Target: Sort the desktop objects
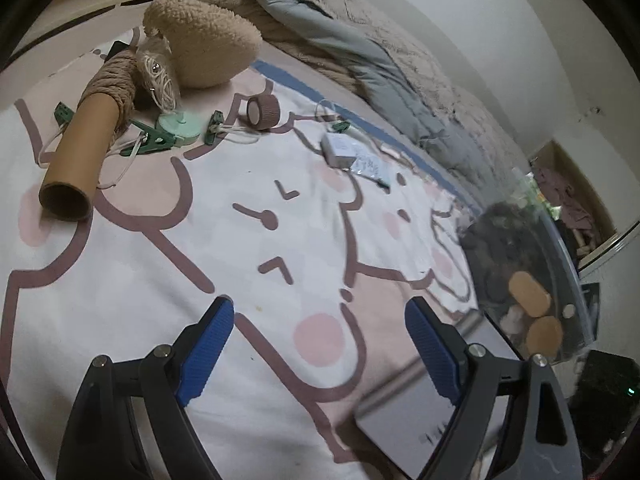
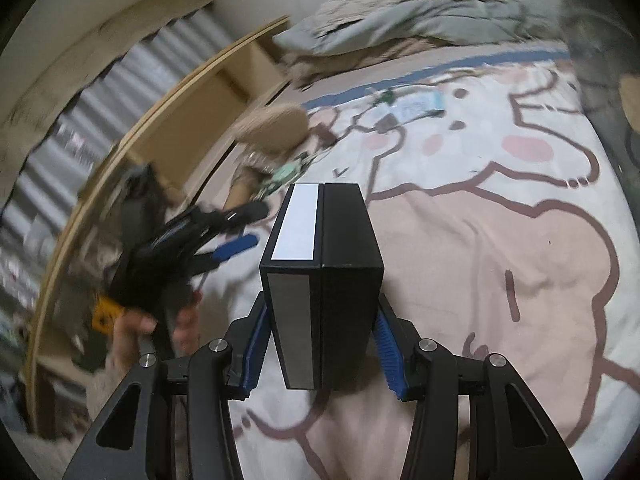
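My right gripper (image 2: 322, 340) is shut on a black box (image 2: 320, 264) with a white and silver side, held above the cartoon bedsheet (image 2: 480, 240). My left gripper (image 1: 320, 320) stands open over the same bedsheet (image 1: 260, 240) with nothing between its blue pads (image 1: 208, 352). In the right wrist view the left gripper (image 2: 236, 228) shows blurred at the left, held by a hand (image 2: 132, 328). A cardboard tube (image 1: 80, 152) wound with rope, a mint tape measure (image 1: 180, 128), green clips (image 1: 150, 144), a brown tape roll (image 1: 262, 112) and a small white packet (image 1: 340, 150) lie at the far side.
A fleecy beige slipper (image 1: 204, 44) lies behind the tube. A grey quilt (image 1: 360, 48) is bunched along the far edge. A clear container (image 1: 528, 272) with dark contents and two round tan pieces sits at right. A grey flat object (image 1: 412, 420) lies under my left gripper's right finger.
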A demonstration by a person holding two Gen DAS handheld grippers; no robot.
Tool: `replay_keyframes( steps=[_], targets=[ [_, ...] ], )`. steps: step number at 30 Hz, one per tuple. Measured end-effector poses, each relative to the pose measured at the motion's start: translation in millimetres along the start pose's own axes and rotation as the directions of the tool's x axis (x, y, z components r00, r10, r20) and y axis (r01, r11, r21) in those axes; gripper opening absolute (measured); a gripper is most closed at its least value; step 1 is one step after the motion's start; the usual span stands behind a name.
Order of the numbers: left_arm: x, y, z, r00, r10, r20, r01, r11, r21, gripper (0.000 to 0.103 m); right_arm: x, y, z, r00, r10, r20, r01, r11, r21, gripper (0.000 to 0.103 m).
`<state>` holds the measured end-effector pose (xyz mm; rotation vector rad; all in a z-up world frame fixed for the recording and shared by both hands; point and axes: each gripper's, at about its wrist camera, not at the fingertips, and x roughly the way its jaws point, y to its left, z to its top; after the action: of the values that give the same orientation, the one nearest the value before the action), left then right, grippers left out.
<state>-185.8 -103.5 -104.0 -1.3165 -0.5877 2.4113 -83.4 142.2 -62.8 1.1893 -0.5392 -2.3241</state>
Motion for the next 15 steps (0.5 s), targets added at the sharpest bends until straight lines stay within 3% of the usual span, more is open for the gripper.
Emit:
replay_keyframes(
  steps=[6, 15],
  targets=[
    [29.5, -22.3, -14.4, 0.985, 0.154, -0.076, -0.138, 0.973, 0.184, 0.086, 6.4, 8.7, -2.1, 0.999, -0.021, -0.026, 0.019, 0.997, -0.075, 0.05],
    [28.5, -32.6, -21.0, 0.986, 0.141, -0.087, -0.119, 0.968, 0.219, 0.084, 21.5, -2.4, 0.6, 0.999, -0.015, -0.044, 0.015, 1.0, -0.005, 0.051]
  ],
)
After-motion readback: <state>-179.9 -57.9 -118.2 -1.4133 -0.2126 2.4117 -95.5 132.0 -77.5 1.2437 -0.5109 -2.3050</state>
